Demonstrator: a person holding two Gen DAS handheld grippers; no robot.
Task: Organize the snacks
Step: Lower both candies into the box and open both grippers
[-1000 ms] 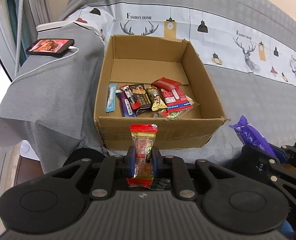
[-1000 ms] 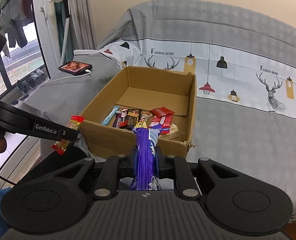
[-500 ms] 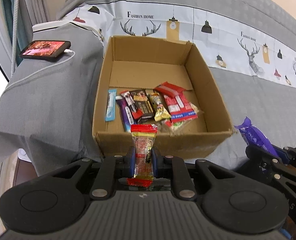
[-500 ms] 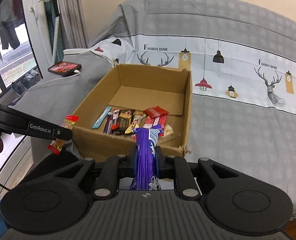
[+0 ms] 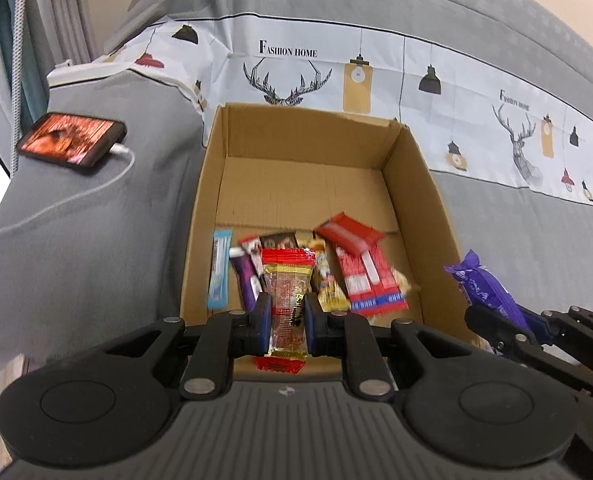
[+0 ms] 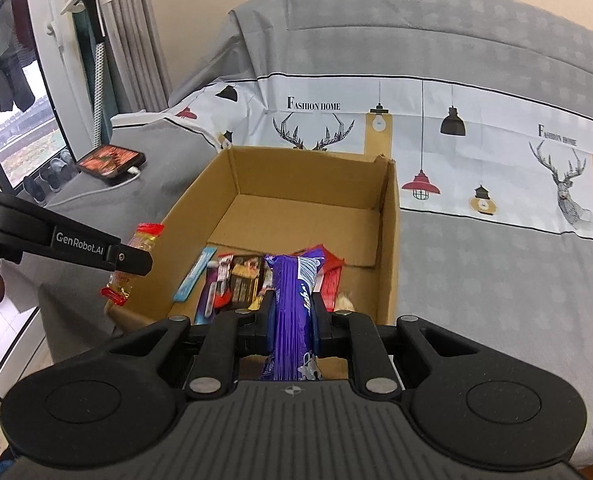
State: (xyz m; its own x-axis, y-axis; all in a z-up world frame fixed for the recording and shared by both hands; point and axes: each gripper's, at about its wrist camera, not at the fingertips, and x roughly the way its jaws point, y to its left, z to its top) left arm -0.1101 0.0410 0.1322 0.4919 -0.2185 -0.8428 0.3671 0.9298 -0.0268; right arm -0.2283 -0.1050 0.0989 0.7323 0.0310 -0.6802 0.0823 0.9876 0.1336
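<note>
A grey-covered sofa (image 5: 516, 248) with a white band of deer and lamp prints fills the room's corner, and an open brown cardboard box (image 5: 424, 200) sits on its seat. Left of the box, a black phone with a lit screen (image 5: 70, 140) lies charging on the armrest.

The left tongs (image 5: 287, 314) are closed tight on a clear candy packet with red crimped ends (image 5: 288, 288), held upright just above the box's near wall. The right tongs (image 6: 292, 320) are likewise clamped on a long purple foil-wrapped bar (image 6: 292, 300), poised over the near right part of the box.

Inside the box, a row of wrapped snacks (image 5: 308, 276) lies side by side along the near wall; the far half of the floor is bare.

To do this well, I'd say each packet should be lowered close to the floor beside the row, lengthways like its neighbours, and let go only once it is clear of the box wall. One hand at a time would keep the tongs from knocking together.
</note>
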